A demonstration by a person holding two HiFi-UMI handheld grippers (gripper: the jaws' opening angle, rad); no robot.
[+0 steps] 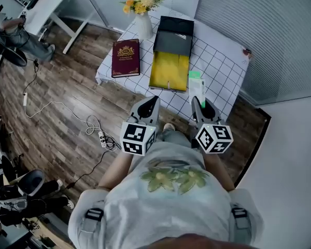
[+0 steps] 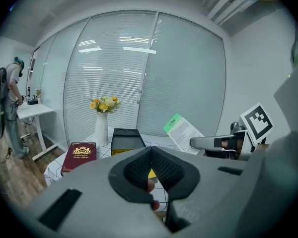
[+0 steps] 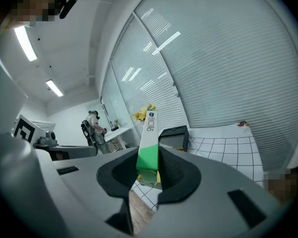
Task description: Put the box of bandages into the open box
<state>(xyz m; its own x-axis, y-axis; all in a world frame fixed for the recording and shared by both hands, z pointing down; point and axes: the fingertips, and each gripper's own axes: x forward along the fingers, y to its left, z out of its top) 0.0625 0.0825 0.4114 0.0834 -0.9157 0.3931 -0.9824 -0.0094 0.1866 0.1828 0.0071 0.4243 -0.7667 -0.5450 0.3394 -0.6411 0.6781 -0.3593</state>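
The open box [image 1: 169, 69] has a yellow lining and a black raised lid; it lies on the checked table [image 1: 217, 61] ahead of me. It also shows as the open box [image 2: 125, 140] in the left gripper view and as the open box [image 3: 174, 135] in the right gripper view. My right gripper [image 1: 196, 100] is shut on the white and green box of bandages [image 1: 196, 85], held out over the table's near edge, right of the open box. The bandage box [image 3: 148, 143] stands on edge between the pads. My left gripper [image 1: 154, 100] is shut and holds nothing, just short of the table.
A red book [image 1: 126, 57] lies left of the open box, and a white vase of yellow flowers [image 1: 143, 15] stands behind it. A cable and power strip [image 1: 101, 137] trail over the wooden floor. A white desk [image 1: 46, 7] and a person [image 1: 10, 32] are at the far left.
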